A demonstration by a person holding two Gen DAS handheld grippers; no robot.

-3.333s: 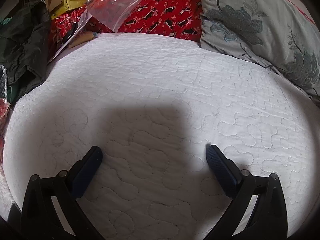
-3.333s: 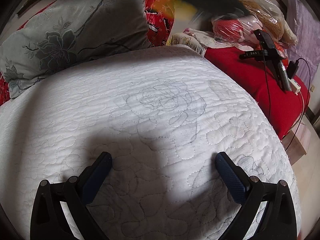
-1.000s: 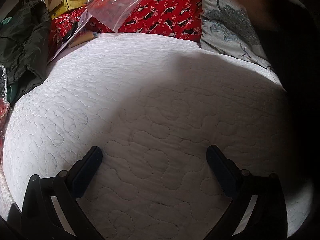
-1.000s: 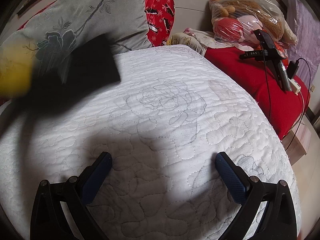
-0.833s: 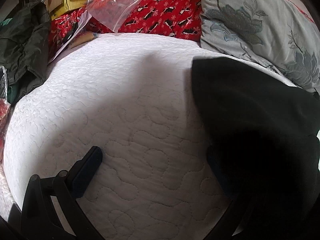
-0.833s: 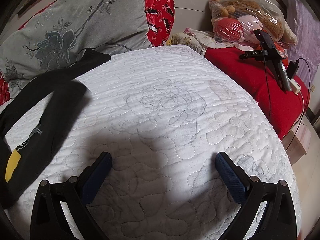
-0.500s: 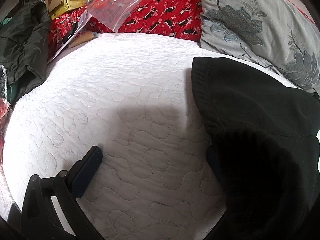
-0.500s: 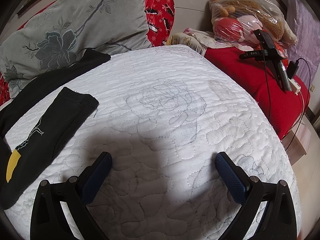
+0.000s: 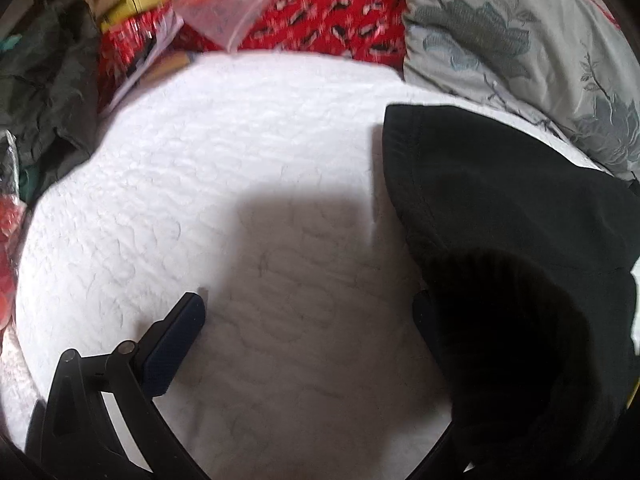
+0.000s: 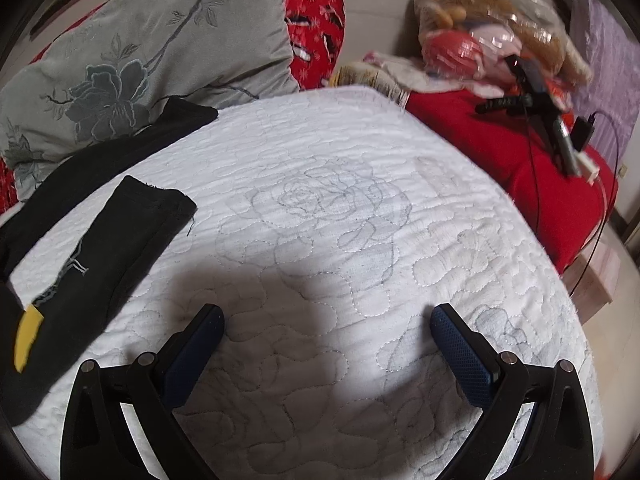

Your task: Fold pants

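White quilt [image 10: 360, 220] bears black pants [image 10: 100, 248] left of the spread, empty right hand-held gripper [image 10: 326, 332].

Black pants [image 9: 500, 208] lie crumpled on the right side of a white quilted bed [image 9: 240, 184]. The left claw [image 9: 308, 312] hovers above, jaws spread wide, its right finger hidden against the dark fabric. A grey floral pillow [image 9: 500, 32] rests behind.
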